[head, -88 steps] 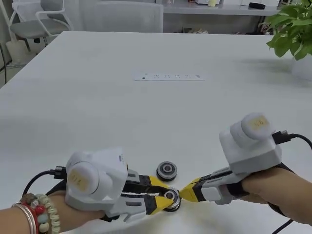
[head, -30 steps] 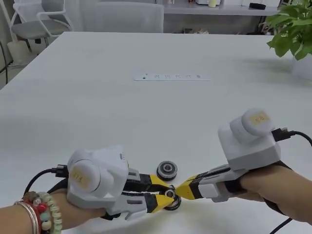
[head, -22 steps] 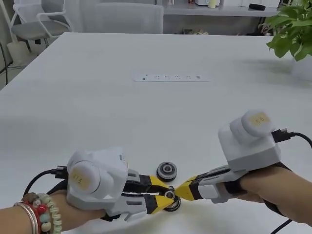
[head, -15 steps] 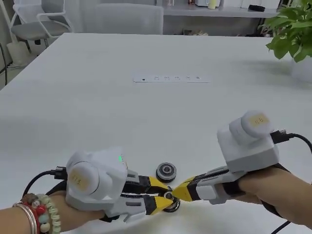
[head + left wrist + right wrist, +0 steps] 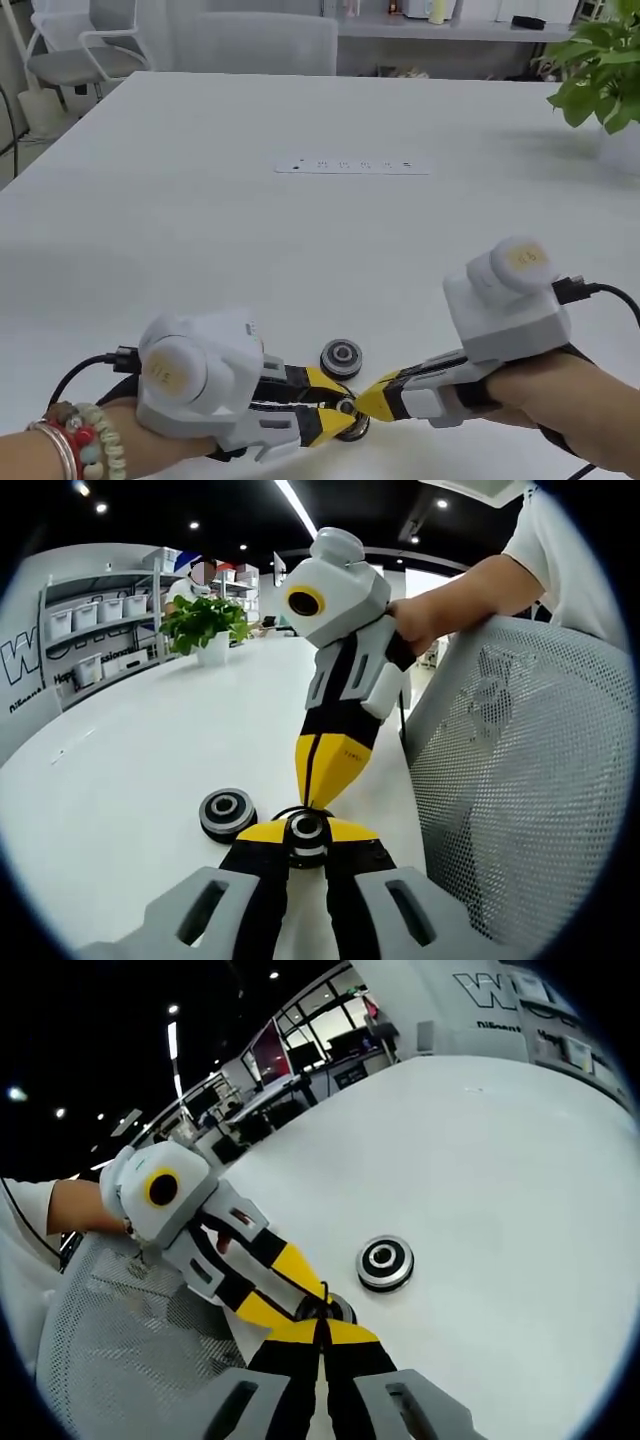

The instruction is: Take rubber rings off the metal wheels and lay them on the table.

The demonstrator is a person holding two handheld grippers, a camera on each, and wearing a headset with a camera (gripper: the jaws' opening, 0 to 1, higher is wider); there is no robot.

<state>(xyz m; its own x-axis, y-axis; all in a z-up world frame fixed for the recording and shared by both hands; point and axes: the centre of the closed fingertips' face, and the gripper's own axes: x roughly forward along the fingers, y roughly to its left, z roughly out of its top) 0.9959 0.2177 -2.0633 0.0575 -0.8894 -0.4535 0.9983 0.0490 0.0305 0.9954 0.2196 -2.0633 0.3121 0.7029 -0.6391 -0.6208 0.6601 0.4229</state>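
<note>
Well, at the near edge of the white table (image 5: 300, 240) the left gripper (image 5: 305, 838) has its yellow jaws closed around a small metal wheel (image 5: 307, 828), one on each side. The right gripper (image 5: 324, 785) meets it head-on, jaws pressed fully together, tips at the wheel's rim; whether they nip the rubber ring I can't tell. A second wheel (image 5: 341, 356) lies flat just beyond, apart. Farther off sit a power strip (image 5: 352, 166) and a potted plant (image 5: 600, 60).

Wheel (image 5: 307, 834) half hidden inside left gripper (image 5: 306, 829).
</note>
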